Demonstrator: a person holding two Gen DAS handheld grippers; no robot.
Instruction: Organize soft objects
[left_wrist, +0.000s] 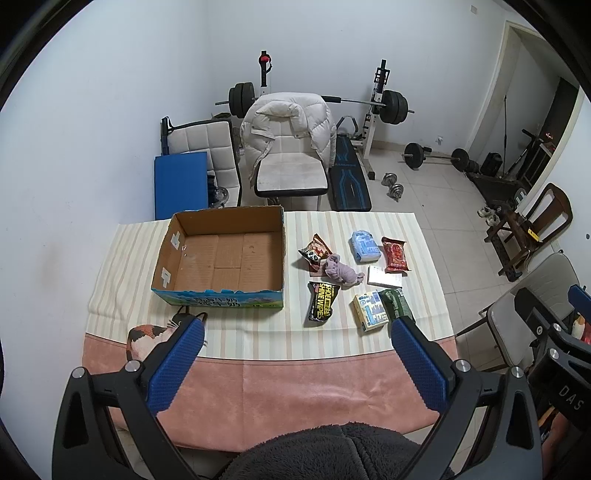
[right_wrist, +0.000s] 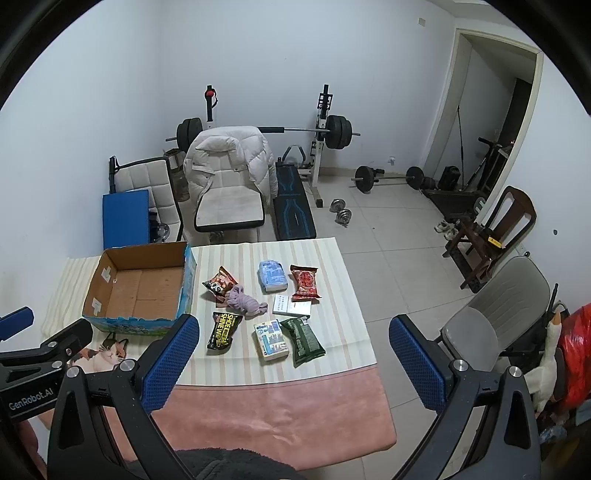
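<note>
Packets (left_wrist: 360, 275) lie scattered on the striped cloth (left_wrist: 236, 332) to the right of the box (left_wrist: 221, 254), with a lilac plush (left_wrist: 340, 272) crumpled in their middle, touching the panda snack bag (left_wrist: 314, 252). Around it we see a black shoe-wipe pack (left_wrist: 322, 301), two tissue packs, a red bag, a green one and a white carton. The box is open and bare inside, so we judge the sorting has not begun; nothing is lifted. Our left gripper (left_wrist: 295, 339) hangs over the near pink edge of the table with its jaws spread wide and nothing between them; our right gripper (right_wrist: 293, 343) is likewise spread and empty, near the yellow tissue pack (right_wrist: 271, 339). Next we would pick one soft item, probably the plush or a near pack, come down over it, pinch gently and carry it left into the box. The left view shows the whole box floor and a sliver of the right tool at its edge. The right view alone shows a goose toy (right_wrist: 546, 365) on the chair beside the table, and the cat print (right_wrist: 107, 352) more fully.
</note>
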